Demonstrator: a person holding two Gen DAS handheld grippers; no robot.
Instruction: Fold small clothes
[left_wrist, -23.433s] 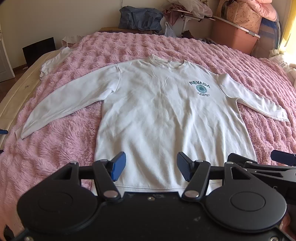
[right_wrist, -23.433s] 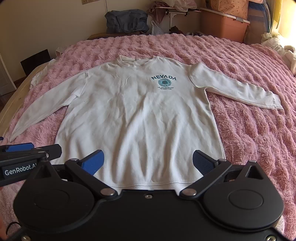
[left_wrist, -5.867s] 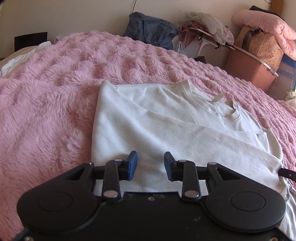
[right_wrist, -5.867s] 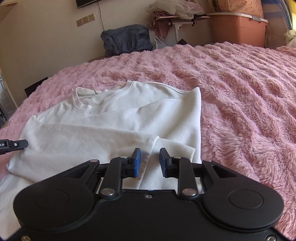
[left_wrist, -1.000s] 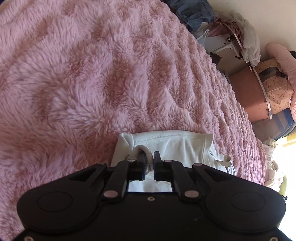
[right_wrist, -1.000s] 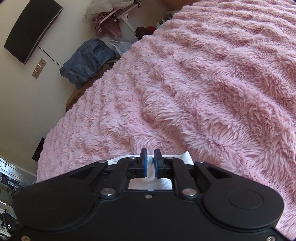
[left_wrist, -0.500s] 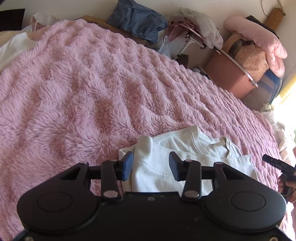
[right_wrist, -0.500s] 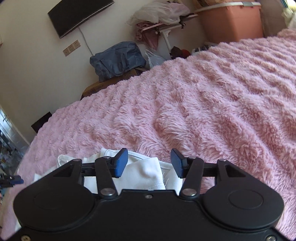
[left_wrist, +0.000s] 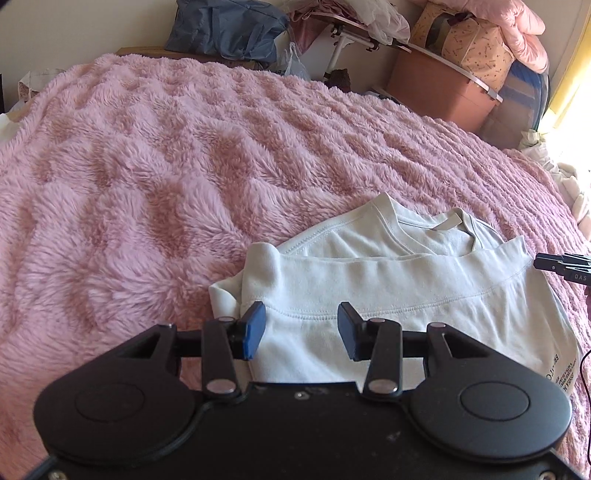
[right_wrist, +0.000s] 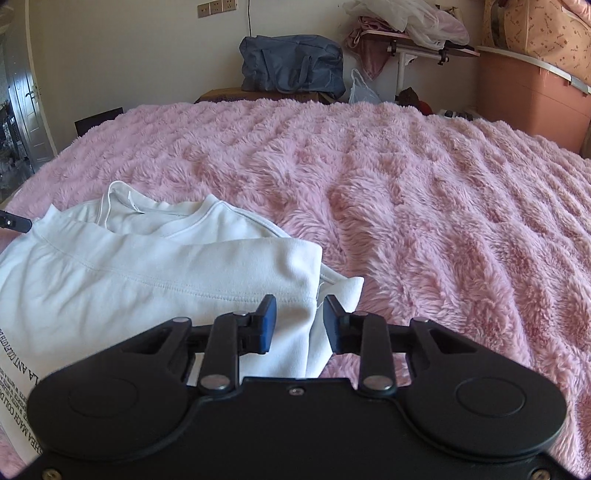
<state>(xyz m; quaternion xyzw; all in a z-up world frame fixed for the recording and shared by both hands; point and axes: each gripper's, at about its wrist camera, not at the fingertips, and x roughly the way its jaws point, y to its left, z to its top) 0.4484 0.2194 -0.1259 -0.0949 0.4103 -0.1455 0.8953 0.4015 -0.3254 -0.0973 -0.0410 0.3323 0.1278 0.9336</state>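
Sweatshirt (left_wrist: 406, 295) sits folded on the pink blanket (left_wrist: 147, 184), hem doubled up toward the collar, long axis running side to side between my two grippers. Left gripper (left_wrist: 301, 330) is over the bundle's left end, jaws apart, nothing pinched; a corner of fabric is bunched up just beyond the left pad. Right gripper (right_wrist: 299, 324) is over the right end, jaws closing, with the folded edge between them but the pads not yet on it. Each hand is nearest its own end, so I'd judge any next fold goes end to end.
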